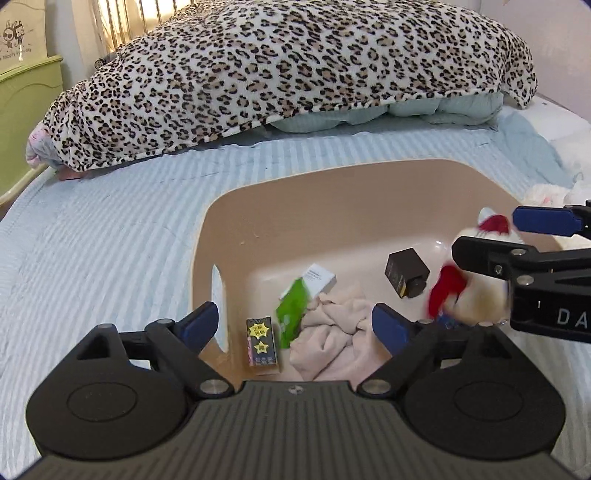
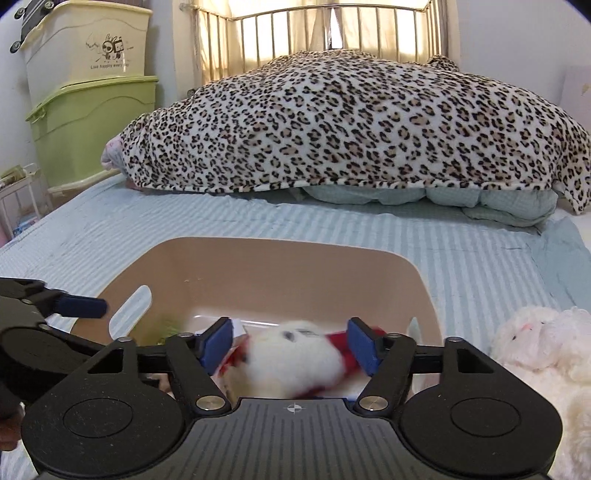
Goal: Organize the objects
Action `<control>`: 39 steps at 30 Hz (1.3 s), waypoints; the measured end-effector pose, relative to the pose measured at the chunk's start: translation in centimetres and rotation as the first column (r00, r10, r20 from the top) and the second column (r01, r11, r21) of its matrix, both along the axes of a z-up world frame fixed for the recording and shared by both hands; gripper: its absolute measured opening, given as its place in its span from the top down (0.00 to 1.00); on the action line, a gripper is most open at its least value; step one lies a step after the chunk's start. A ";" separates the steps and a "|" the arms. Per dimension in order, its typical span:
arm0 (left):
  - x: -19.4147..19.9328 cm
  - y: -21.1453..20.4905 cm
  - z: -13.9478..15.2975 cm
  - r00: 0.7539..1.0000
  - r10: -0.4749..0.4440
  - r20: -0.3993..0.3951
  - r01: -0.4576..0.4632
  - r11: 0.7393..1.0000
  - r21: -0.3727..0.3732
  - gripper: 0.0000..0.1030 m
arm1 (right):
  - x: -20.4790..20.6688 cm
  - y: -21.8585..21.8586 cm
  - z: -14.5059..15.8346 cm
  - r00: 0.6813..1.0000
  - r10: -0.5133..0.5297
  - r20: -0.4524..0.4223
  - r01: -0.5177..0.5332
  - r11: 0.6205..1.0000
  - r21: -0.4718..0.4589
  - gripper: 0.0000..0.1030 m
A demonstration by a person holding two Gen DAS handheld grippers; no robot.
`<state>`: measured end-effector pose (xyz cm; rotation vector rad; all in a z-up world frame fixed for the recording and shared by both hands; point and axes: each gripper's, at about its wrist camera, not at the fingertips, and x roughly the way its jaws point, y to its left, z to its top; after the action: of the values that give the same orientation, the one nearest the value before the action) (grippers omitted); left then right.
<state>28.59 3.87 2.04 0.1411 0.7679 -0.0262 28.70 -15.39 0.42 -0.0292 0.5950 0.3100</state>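
Backlit curtains (image 2: 325,26) glow, fisheye edges curve, and the plush toy (image 2: 295,360) smears, probably motion blur.

A bin (image 1: 207,236) sits on the bed (image 1: 110,229), with a heaped blanket (image 1: 295,74) behind it. In the bin, a towel (image 1: 332,332) lies near the front; a small box (image 1: 262,341) sits to its left, a packet (image 1: 291,314) between them, a carton (image 1: 319,278) behind, and a cube box (image 1: 406,273) further right. A plush doll (image 2: 295,358) is over the bin's right side. Another plush toy (image 2: 543,343) lies on the bed right of the bin.
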 end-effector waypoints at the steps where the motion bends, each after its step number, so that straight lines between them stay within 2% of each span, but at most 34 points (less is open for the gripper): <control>1: -0.3 0.0 0.2 1.000 -0.004 0.001 0.004 1.000 -0.005 0.12 | -0.2 -0.2 0.2 1.000 -0.005 0.002 0.005 1.000 0.003 0.22; 3: -0.8 0.0 0.6 1.000 -0.008 0.007 0.008 1.000 -0.012 0.12 | -0.7 -0.3 0.8 1.000 -0.009 0.004 0.009 1.000 -0.002 0.20; 5: -1.5 0.0 1.0 1.000 -0.004 0.013 0.004 1.000 -0.019 0.12 | -1.5 -0.3 1.3 1.000 -0.018 0.014 0.018 1.000 -0.007 0.12; 8: -2.6 0.1 1.5 1.000 0.006 0.021 -0.005 0.999 -0.032 0.12 | -2.6 -0.4 1.9 0.999 -0.026 0.022 0.026 1.000 -0.015 0.07; 19: -7.7 0.0 2.4 1.000 0.025 0.010 -0.025 0.999 -0.025 0.12 | -8.0 -1.5 3.5 0.999 -0.045 -0.011 0.045 0.999 -0.024 0.06; 24: -10.1 0.2 3.1 0.999 0.034 0.010 -0.033 0.998 -0.058 0.12 | -10.5 -2.1 4.2 0.998 -0.057 -0.023 0.057 0.998 -0.004 0.06; 29: -12.8 -0.2 3.8 0.999 0.023 0.026 -0.022 0.999 -0.034 0.12 | -13.1 -2.1 4.4 0.998 -0.059 -0.038 0.059 0.998 0.008 0.05; 39: -17.1 0.3 5.5 0.999 0.023 0.037 -0.020 0.996 -0.089 0.12 | -17.5 -1.8 5.7 0.997 -0.058 -0.055 0.058 0.998 0.001 0.05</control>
<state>11.53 4.18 7.54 0.0491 0.7295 -0.0370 11.24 -17.19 6.12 -0.0007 0.6491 0.2558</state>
